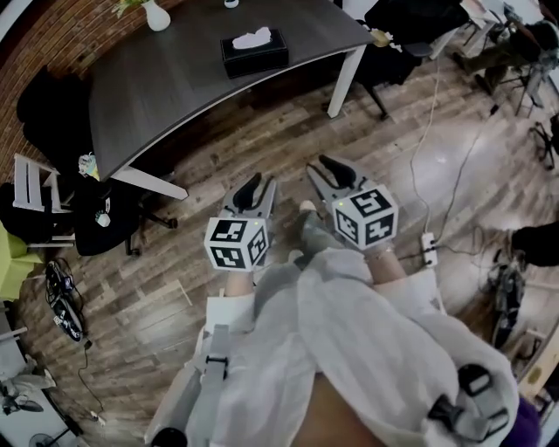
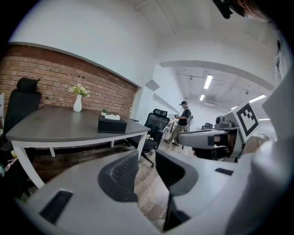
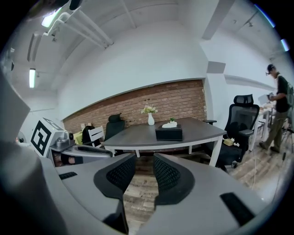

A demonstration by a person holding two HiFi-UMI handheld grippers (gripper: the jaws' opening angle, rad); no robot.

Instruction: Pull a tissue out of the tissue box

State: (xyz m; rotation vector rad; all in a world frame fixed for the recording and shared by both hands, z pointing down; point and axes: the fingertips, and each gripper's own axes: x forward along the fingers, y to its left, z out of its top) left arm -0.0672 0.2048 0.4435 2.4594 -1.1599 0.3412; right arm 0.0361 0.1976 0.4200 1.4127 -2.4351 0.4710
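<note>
A black tissue box [image 1: 254, 52] with a white tissue sticking out of its top sits on the dark grey table [image 1: 166, 87], well ahead of me. It shows small in the left gripper view [image 2: 112, 124] and in the right gripper view [image 3: 169, 132]. My left gripper [image 1: 253, 189] hangs over the wooden floor, open, nothing between its jaws. My right gripper [image 1: 334, 174] is beside it, also open and empty. Both point toward the table, some way short of it. From the left gripper view the right gripper [image 2: 216, 137] shows at the right.
A white vase with flowers [image 1: 155, 15] stands at the table's far end. Black office chairs [image 1: 52, 109] and a white chair [image 1: 31, 188] stand left of the table. A power strip and cables [image 1: 428, 249] lie on the floor at right. A person [image 2: 181, 121] stands far off.
</note>
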